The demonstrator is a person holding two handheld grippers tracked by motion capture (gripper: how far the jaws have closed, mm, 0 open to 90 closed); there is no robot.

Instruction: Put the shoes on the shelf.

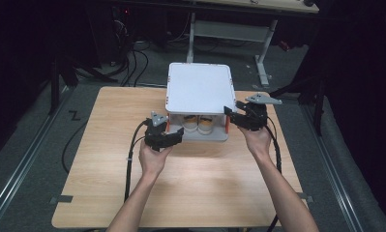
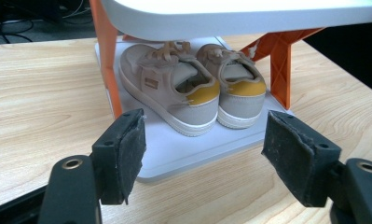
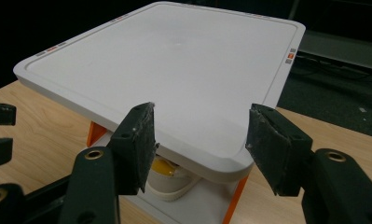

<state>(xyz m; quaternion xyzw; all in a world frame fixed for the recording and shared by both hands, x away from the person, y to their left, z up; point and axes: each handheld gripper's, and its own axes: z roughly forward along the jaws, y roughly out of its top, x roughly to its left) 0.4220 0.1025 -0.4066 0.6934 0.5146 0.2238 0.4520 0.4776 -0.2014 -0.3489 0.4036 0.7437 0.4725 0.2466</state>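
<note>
Shoes (image 2: 193, 88) under a white rack (image 1: 199, 88) at the desk's (image 1: 108, 183) far edge.
Soft, light, they will dent; take each by its stiff heel. Left gripper (image 2: 202, 154) and right gripper (image 3: 200, 144) jaws are released, nothing between them.

A: What does the room look like?
B: Dim. A light wood counter (image 1: 103, 193) stands on grey carpet floor (image 1: 31, 145), with metal rails (image 1: 16, 181) running along both sides.
A: And behind it?
B: A white-legged desk (image 1: 229, 29) at the far end, black cables (image 1: 132, 63) tangled on the floor beneath, and dark surroundings left and right.
</note>
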